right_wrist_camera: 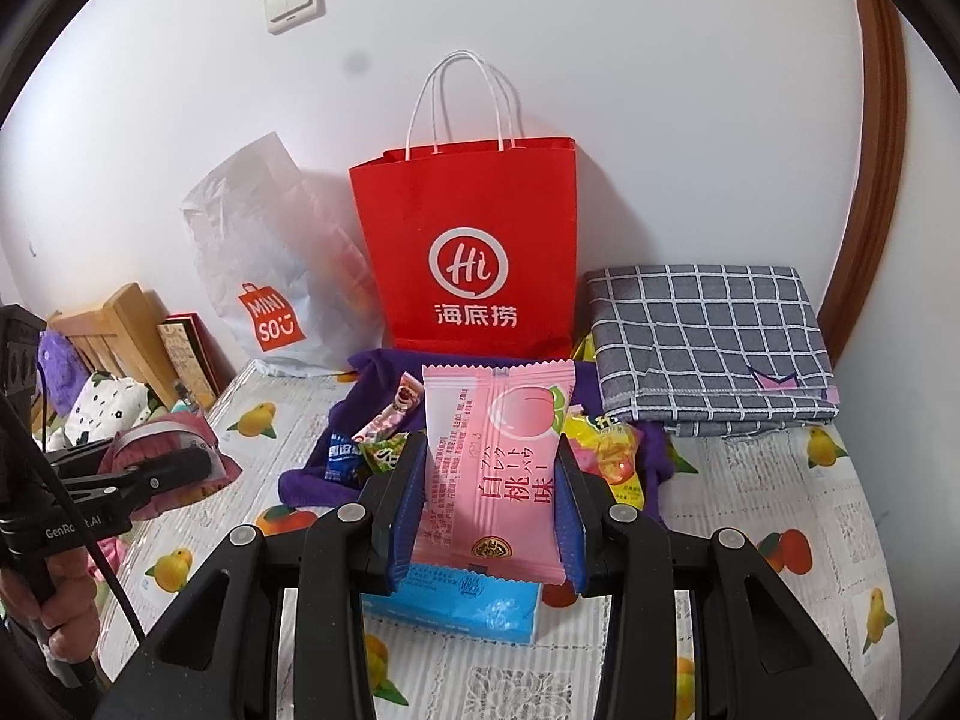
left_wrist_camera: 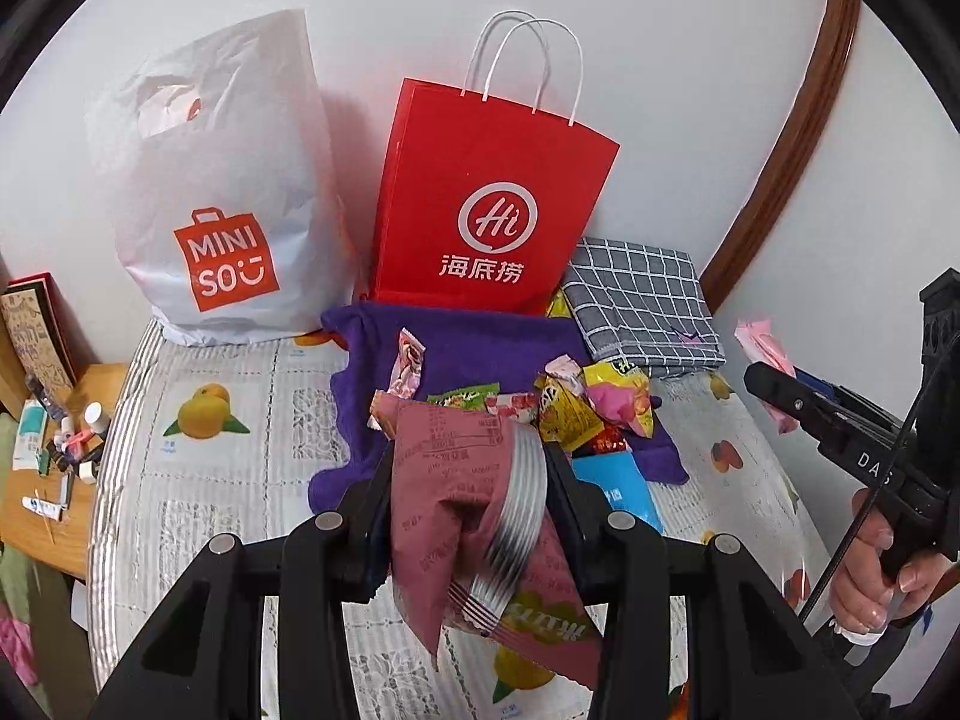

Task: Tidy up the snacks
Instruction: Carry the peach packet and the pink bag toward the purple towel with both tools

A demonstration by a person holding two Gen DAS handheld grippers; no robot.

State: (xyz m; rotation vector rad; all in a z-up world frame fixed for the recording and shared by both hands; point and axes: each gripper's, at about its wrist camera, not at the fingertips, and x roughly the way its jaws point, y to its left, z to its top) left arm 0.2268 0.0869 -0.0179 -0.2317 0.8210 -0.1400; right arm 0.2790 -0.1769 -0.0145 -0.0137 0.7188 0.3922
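Observation:
My left gripper [left_wrist_camera: 465,468] is shut on a dark pink snack bag [left_wrist_camera: 468,516] with a silver striped edge, held crumpled above the table. The right gripper [right_wrist_camera: 492,468] is shut on a flat pink peach-flavour packet [right_wrist_camera: 492,468], upright between its blue pads. Loose snacks [left_wrist_camera: 576,408] in yellow, pink, green and blue wrappers lie heaped on a purple towel [left_wrist_camera: 480,354] behind both. In the left wrist view the right gripper [left_wrist_camera: 774,384] shows at the far right with the pink packet [left_wrist_camera: 759,345]. In the right wrist view the left gripper [right_wrist_camera: 198,462] appears at left with its dark pink bag [right_wrist_camera: 162,432].
A red paper bag [left_wrist_camera: 492,204] with white handles and a white MINISO plastic bag [left_wrist_camera: 222,192] stand against the wall. A folded grey checked cloth [left_wrist_camera: 642,300] lies at right. A blue tissue pack [right_wrist_camera: 456,606] sits near me. The fruit-print tablecloth [left_wrist_camera: 198,450] covers the table; a cluttered side table [left_wrist_camera: 54,456] is left.

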